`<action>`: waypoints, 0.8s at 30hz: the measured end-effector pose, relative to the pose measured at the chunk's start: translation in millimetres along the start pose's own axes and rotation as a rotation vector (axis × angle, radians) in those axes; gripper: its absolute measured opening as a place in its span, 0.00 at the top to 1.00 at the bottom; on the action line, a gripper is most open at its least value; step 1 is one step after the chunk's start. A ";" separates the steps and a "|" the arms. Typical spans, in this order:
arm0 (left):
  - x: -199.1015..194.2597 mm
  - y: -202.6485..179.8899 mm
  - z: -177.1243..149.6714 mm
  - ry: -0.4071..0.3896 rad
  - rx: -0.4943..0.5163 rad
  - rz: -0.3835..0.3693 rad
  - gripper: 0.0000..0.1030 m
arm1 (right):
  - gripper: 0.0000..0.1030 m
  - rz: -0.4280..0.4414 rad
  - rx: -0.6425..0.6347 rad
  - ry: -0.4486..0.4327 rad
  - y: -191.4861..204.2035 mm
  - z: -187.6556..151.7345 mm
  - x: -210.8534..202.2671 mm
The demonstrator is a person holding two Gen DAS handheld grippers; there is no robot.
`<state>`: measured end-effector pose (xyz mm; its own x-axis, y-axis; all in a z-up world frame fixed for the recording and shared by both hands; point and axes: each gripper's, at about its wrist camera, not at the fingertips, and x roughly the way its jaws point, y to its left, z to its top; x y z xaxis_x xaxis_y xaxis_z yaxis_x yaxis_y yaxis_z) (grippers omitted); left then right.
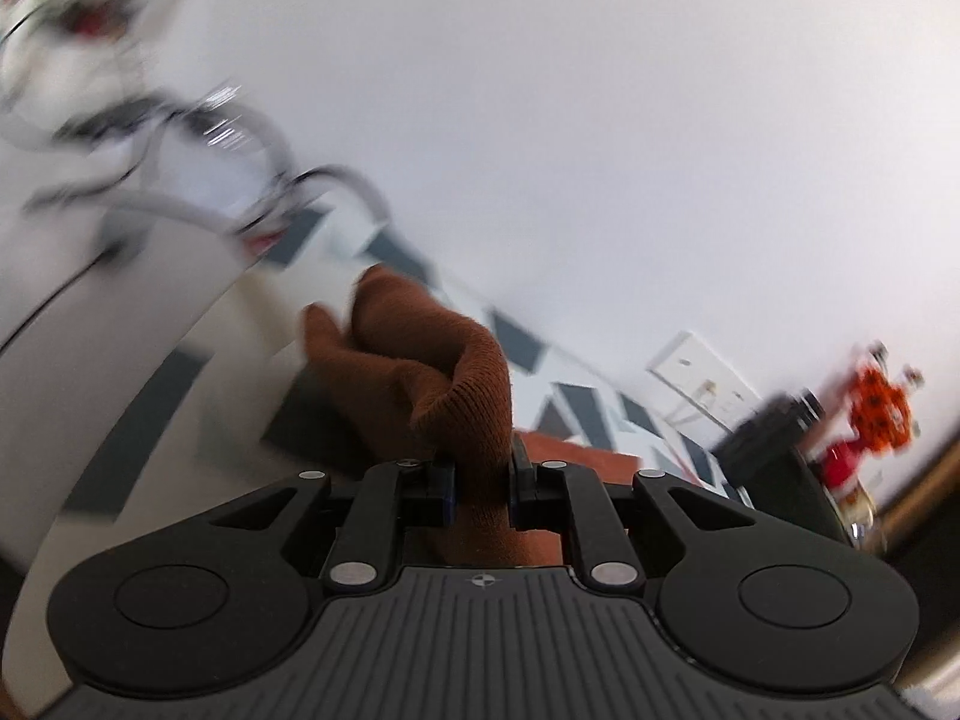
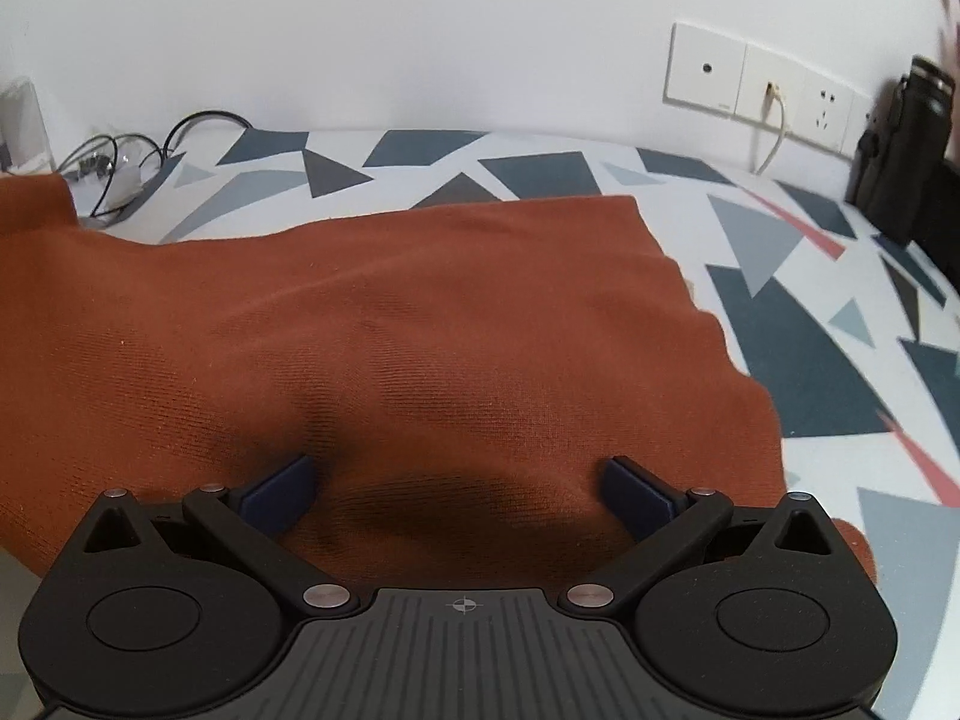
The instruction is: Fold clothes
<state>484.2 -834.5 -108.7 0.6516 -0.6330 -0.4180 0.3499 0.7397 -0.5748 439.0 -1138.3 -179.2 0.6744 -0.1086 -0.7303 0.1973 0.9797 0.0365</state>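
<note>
Left gripper (image 1: pixel 483 483) clamped on raised fold of rust-brown knit garment (image 2: pixel 372 324), lifted off geometric-patterned tabletop cloth (image 2: pixel 798 324). Right gripper (image 2: pixel 459 483) jaws wide apart, pressing down on spread body. Judged mid-fold: carry held part over, keeping the body pinned.

Looks like a home, prob. a bedroom. A sheet w/ grey, blue & red triangles (image 2: pixel 798 360) is covering the soft surface ahead of and right of the right jaws. A plain white wall (image 2: pixel 420 30) is rising behind it, w/ a row of wall sockets (image 2: pixel 762 84) far ahead, right. Loose cables (image 2: pixel 120 162) are lying far ahead, left. An orange toy figure (image 1: pixel 879 414) is standing right of the left jaws, blurred.
</note>
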 end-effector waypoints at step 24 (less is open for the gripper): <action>86.4 -158.8 1.8 0.230 0.413 -0.327 0.86 | 0.01 0.211 -0.037 -0.050 -19.0 -26.5 -29.9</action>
<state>486.1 -1006.2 -52.3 0.3185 -0.8430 -0.4334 0.7724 0.4959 -0.3969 396.3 -1149.2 -176.1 0.7328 0.0917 -0.6742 0.0224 0.9871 0.1586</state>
